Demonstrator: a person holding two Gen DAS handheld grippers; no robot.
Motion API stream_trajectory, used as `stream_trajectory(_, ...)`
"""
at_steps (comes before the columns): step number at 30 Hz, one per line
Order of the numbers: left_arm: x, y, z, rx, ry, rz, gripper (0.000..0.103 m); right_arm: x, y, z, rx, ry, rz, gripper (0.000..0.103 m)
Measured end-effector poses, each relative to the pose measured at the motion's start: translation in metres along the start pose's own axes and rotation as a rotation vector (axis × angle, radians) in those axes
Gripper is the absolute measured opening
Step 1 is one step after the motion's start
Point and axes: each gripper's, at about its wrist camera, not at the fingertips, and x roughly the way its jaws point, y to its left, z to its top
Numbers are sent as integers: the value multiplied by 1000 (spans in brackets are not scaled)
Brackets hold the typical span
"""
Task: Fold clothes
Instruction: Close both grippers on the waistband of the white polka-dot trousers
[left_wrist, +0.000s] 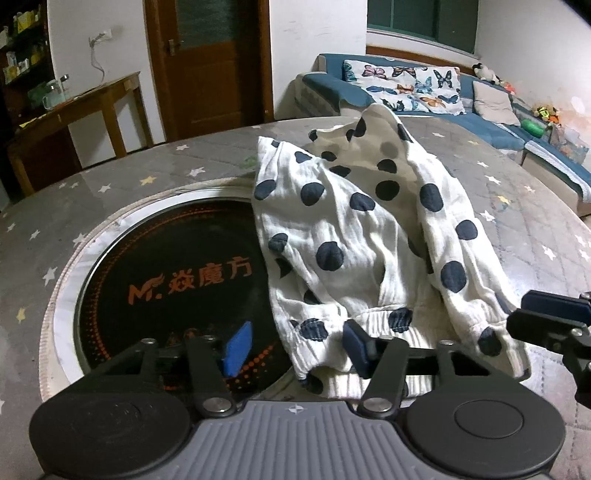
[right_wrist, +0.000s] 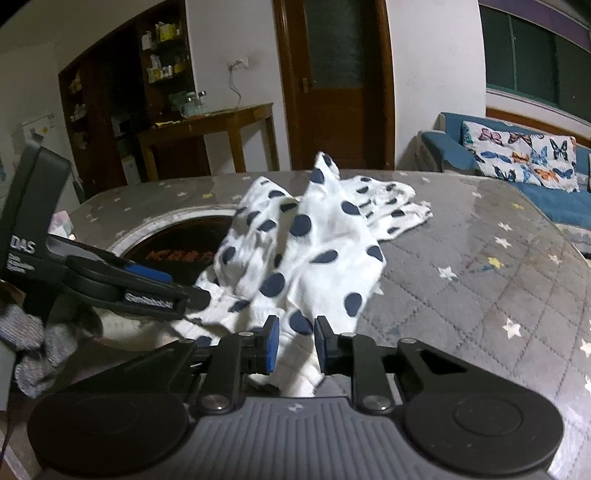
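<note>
Left tool (left_wrist: 295, 349) spread wide and low; right tool (right_wrist: 295, 343) beside it, jaws narrowly parted.

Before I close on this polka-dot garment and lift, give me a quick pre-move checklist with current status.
1. Left hand-held gripper open: ok.
2. Right hand-held gripper open: ok.
3. Polka-dot garment hem between the left fingers: ok.
4. Cloth between the right fingers: ok.
5. Garment laid flat: not ok, bunched and peaked.
6. Garment clear of the black cooktop: not ok, one edge overlaps it.
</note>
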Motion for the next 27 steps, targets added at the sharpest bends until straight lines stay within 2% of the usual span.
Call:
stream_trajectory(4,-1,0,-1,5,-4,-5,53,6,7,2,-10,0,20,30)
stream_trajectory(6,-2,1,-1,0,-7,-3,54,11,10,2,-16,10,20,31)
stream_trajectory(9,-3,3,-2,-3,-9,2,60,18,10,0,-13,26,14,39)
stream_trajectory(11,-3,3,-3,-2,-10,4,66,21,10,-1,-13,34,10,40)
stream_trajectory(15,-1,4,-4,-4,-6,0,67,23,12,-3,-30,42,0,39)
stream_trajectory(18,1,5,-4,-4,-6,-9,67,26,14,-6,-58,56,-15,36)
stream_trajectory(20,2,6,-4,-7,-4,-19,66,25,15,-8,-72,53,-22,29)
stream_trajectory(21,3,7,-4,-9,-4,-23,65,24,15,-8,-75,48,-24,26)
stream_trajectory(24,2,10,-3,-22,-3,-67,50,16,9,-5,-46,23,-23,18)
stream_trajectory(26,0,8,-4,-21,-6,-92,32,10,4,-2,-18,4,-24,14)
stream_trajectory(27,-1,7,-4,-20,-9,-96,30,6,1,-1,-2,-6,-25,13)
